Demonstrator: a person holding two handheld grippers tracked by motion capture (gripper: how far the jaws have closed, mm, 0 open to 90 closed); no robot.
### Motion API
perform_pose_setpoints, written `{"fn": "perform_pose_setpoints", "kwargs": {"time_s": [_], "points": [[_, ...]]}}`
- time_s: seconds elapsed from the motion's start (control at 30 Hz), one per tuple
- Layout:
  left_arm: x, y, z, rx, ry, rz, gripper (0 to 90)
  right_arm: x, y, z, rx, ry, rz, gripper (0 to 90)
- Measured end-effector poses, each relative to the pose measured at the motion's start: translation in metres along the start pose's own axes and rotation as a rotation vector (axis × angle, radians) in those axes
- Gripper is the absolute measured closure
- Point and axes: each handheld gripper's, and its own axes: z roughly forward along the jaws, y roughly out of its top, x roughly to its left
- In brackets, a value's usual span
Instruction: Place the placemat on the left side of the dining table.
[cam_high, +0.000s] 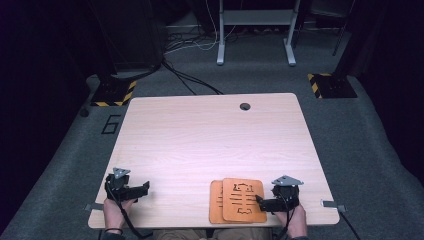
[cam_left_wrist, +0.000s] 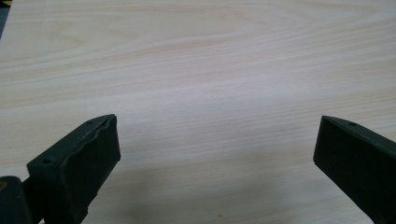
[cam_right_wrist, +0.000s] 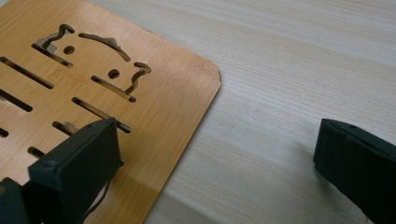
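Two orange wooden mats lie stacked near the table's front edge, right of centre. The top mat (cam_high: 243, 199) (cam_right_wrist: 88, 93) has cut-out slots and a cat-like face; the lower mat (cam_high: 215, 202) peeks out at its left. My right gripper (cam_high: 263, 202) (cam_right_wrist: 217, 144) rests beside the stack's right edge, open, with one jaw over the top mat's corner and the other over bare table. My left gripper (cam_high: 141, 189) (cam_left_wrist: 217, 140) rests at the front left of the table, open, with only wood grain between its jaws.
The light wooden table (cam_high: 210, 140) has a cable hole (cam_high: 245, 106) near its far edge. Beyond it on the grey carpet stand a white desk frame (cam_high: 255, 30), cables and two black-and-yellow striped bases (cam_high: 114, 92) (cam_high: 330, 85).
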Motion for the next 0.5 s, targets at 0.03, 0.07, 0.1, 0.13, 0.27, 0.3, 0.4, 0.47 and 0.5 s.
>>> {"fn": "perform_pose_setpoints", "kwargs": {"time_s": [0.03, 0.07, 0.1, 0.13, 0.27, 0.3, 0.4, 0.47, 0.5], "points": [[-0.007, 0.003, -0.002, -0.002, -0.011, 0.013, 0.0, 0.0, 0.0, 0.0, 0.0, 0.0, 0.0, 0.0], [-0.007, 0.003, -0.002, -0.002, -0.011, 0.013, 0.0, 0.0, 0.0, 0.0, 0.0, 0.0, 0.0, 0.0], [-0.013, 0.007, -0.004, 0.007, -0.024, 0.036, 0.0, 0.0, 0.0, 0.0, -0.001, -0.001, 0.001, 0.0], [-0.016, 0.008, -0.005, 0.008, -0.033, 0.043, 0.0, 0.0, 0.0, 0.0, -0.002, -0.001, 0.0, 0.0], [-0.025, 0.012, -0.006, 0.01, -0.063, 0.062, 0.0, 0.0, 0.0, 0.0, -0.002, -0.001, 0.006, 0.0], [-0.033, 0.015, -0.008, 0.021, -0.084, 0.084, 0.0, 0.0, 0.0, 0.0, -0.003, -0.002, 0.006, 0.0], [-0.045, 0.018, -0.009, 0.022, -0.114, 0.109, 0.0, 0.0, 0.0, 0.0, -0.003, -0.002, 0.007, 0.0], [-0.052, 0.02, -0.009, 0.028, -0.139, 0.127, 0.0, 0.0, 0.0, 0.0, -0.003, -0.002, 0.007, 0.0], [-0.056, 0.021, -0.009, 0.03, -0.152, 0.136, 0.0, 0.0, 0.0, 0.0, -0.003, -0.002, 0.007, 0.0]]}}
